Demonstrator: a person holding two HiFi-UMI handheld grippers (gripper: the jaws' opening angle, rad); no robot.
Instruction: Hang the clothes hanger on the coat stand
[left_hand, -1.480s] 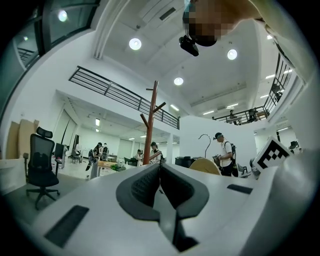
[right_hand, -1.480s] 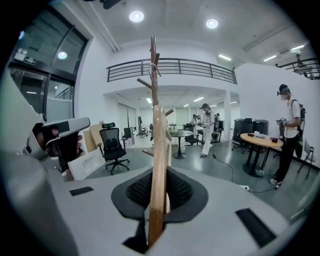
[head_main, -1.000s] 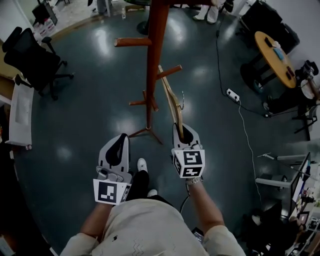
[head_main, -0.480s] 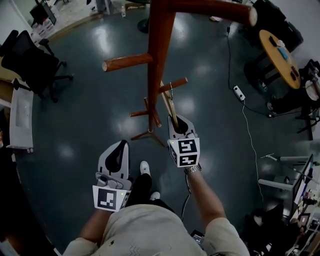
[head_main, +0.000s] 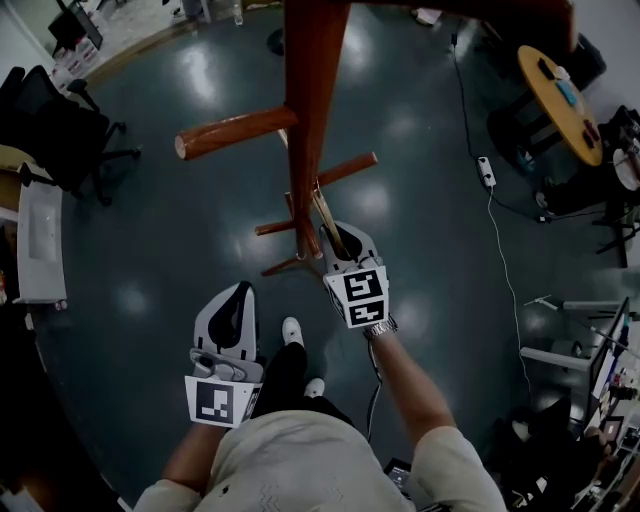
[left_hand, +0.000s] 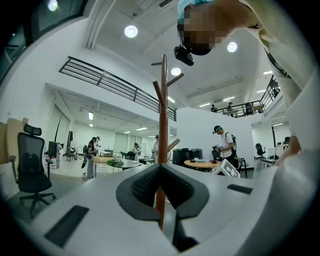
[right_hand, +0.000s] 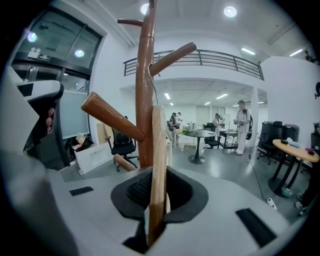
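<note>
The right claw (head_main: 335, 240) is grasping the clothes hanger (right_hand: 157, 165) edge-on just beside the coat stand (head_main: 310, 100), so it is needing a slow, level lift over a peg (head_main: 345, 170), while the left claw (head_main: 232, 305) is hanging clenched and empty.

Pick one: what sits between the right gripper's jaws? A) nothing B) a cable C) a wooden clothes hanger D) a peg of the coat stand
C: the right gripper view shows the right gripper shut on the flat wooden clothes hanger, with the coat stand behind it.
</note>
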